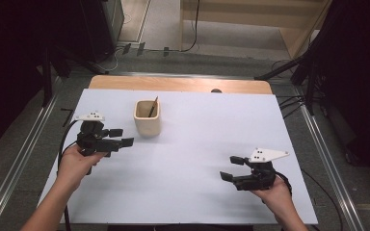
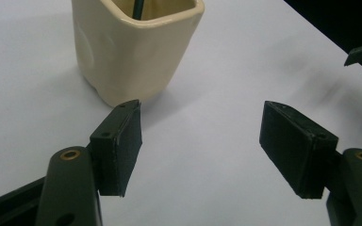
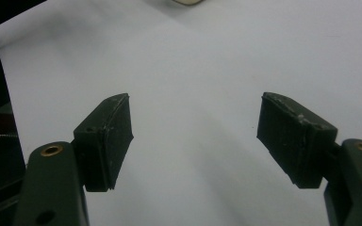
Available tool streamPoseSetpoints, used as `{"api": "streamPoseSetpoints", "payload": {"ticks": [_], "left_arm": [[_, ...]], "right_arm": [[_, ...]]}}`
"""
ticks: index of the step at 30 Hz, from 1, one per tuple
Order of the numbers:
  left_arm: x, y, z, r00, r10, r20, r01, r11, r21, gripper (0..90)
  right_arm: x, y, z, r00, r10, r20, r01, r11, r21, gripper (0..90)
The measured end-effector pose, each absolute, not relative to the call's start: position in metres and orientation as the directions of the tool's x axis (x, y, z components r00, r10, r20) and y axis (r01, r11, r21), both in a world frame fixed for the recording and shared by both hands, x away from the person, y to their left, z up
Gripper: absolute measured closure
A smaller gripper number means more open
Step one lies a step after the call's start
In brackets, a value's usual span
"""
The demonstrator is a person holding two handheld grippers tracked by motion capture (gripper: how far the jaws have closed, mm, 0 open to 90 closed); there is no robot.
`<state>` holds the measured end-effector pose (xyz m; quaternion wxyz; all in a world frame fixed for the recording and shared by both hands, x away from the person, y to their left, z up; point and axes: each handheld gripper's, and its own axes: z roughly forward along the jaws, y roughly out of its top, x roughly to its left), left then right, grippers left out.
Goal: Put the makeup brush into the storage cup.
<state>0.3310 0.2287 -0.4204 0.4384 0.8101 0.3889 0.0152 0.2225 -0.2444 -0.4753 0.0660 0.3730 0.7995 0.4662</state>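
At the left of the white-covered table (image 1: 183,183), the left gripper (image 1: 123,136) sits in a person's left hand (image 1: 79,161), its jaws spread apart with nothing between them and aimed toward the cream cup (image 1: 147,118) just beside it. That cup stands upright on the sheet, left of centre and toward the far edge, with a thin dark stick (image 1: 152,107) leaning inside against its rim. From the left gripper view the cup (image 2: 132,47) looks glazed and slightly dented in its walls, probably ceramic: likely stiff, fairly heavy for its size, smooth enough to slip, and breakable if dropped. A pinch across one wall at the rim, or a squeeze across the body, seems the safest hold; the stick (image 2: 139,8) looks light and rigid and could be taken near its upper end. At the right, near the front edge and well apart from the cup, the right gripper (image 1: 233,168) rests in the right hand (image 1: 274,190), forearm coming up from below, jaws likewise released and empty above the bare sheet.
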Motion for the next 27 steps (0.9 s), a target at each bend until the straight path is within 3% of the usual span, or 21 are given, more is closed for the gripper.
{"api": "streamPoseSetpoints", "payload": {"ticks": [27], "left_arm": [[0.299,0.22,-0.437,0.784,0.581,-0.22,0.528,-0.436,0.729,25.6]], "right_arm": [[0.223,-0.245,-0.475,-0.714,0.657,0.242,0.533,0.286,0.796,27.7]]}}
